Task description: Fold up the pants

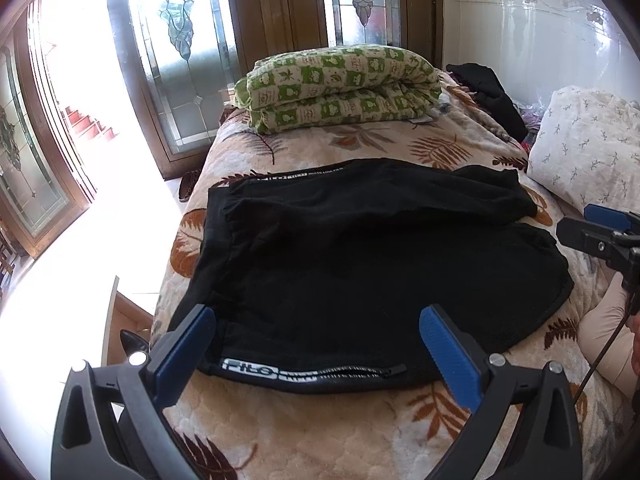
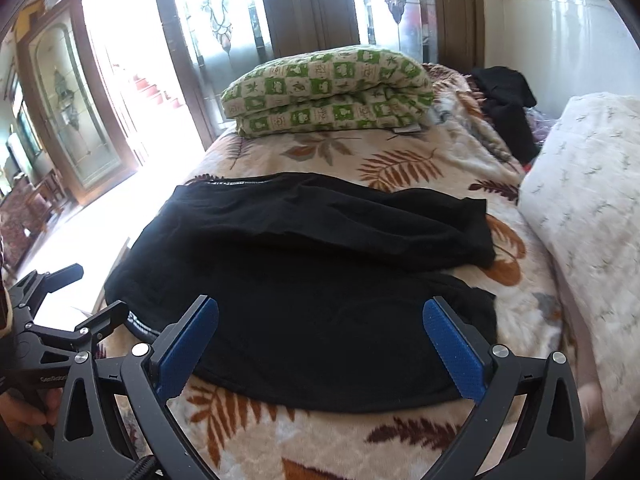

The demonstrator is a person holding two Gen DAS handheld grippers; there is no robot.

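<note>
Both hand-held grippers, left [image 1: 316, 354] and right [image 2: 320, 344], spread wide, empty; pants [image 1: 360, 264] folded, long axis crosswise.

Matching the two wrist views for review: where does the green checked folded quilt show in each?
Left wrist: green checked quilt sits top centre, at the bed's far end beyond the black pants.
Right wrist: quilt again top centre, slightly left.
Shared landmark: white pillow at the right edge.

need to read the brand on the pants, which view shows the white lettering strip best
The left wrist view. The white lettering strip lies along the near edge of the black pants, between the open left tool's fingers, unobstructed. In the right wrist view only a short end of it shows, partly hidden beside the left tool.
</note>
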